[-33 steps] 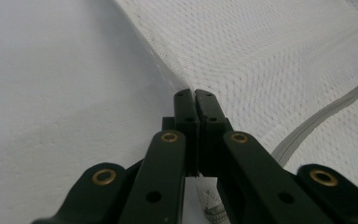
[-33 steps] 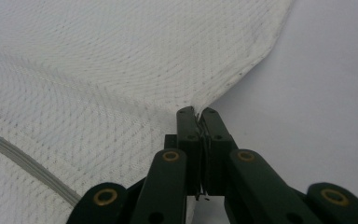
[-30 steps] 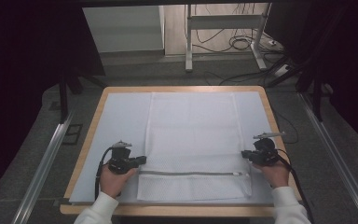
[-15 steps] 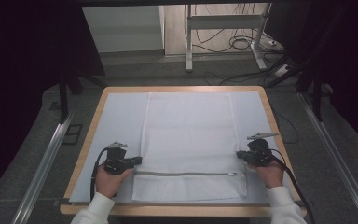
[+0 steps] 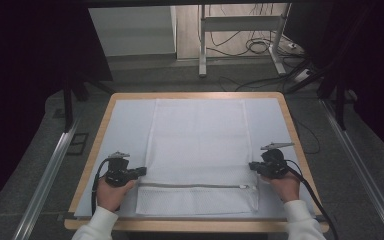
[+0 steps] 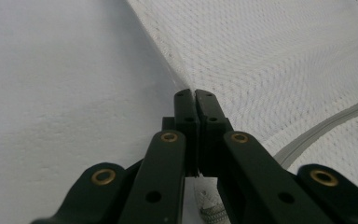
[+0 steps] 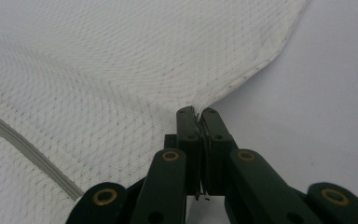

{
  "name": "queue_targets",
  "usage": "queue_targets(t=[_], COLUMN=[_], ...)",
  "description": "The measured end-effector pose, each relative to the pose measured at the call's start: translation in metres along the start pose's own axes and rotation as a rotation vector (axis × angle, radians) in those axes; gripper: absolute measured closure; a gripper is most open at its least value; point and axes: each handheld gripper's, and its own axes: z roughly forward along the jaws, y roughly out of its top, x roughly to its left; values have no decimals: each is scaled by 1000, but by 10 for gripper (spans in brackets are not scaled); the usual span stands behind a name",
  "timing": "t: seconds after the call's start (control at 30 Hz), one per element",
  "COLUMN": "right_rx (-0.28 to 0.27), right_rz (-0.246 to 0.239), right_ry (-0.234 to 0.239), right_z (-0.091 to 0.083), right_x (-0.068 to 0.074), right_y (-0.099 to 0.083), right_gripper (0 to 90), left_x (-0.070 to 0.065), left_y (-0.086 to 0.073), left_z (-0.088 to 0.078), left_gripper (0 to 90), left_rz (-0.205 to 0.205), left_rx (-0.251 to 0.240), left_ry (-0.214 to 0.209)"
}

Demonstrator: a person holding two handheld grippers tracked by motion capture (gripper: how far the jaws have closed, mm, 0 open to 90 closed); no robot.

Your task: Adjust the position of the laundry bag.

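Two hands lie low on the table, each gripper's fingers pinched onto the mesh bag edges.

Your table is evenly lit under soft overhead light, surroundings fall dark, and close-up jaws blur slightly.

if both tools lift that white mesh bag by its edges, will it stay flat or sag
The mesh bag will probably sag: its cloth already puckers where the left tool pinches it. It looks thin and light. The zipper may weigh the near part down slightly.
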Motion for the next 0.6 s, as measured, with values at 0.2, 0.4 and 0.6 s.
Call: queue_targets(t=[0.2,0.4,0.6], right_rx=[7,10,-33], right_rz=[-10,-12,-32], right_ry=[4,6,-50], right_z=[5,5,0], right_x=[4,4,2], right_y=[0,0,-1], right_gripper=[866,861,576], left_x=[4,3,-4], left_y=[-2,-3,-1], left_z=[-2,0,-4], left_gripper=[895,893,627], left_rz=[-5,1,54], left_rx=[1,10,-36], left_ry=[5,14,44])
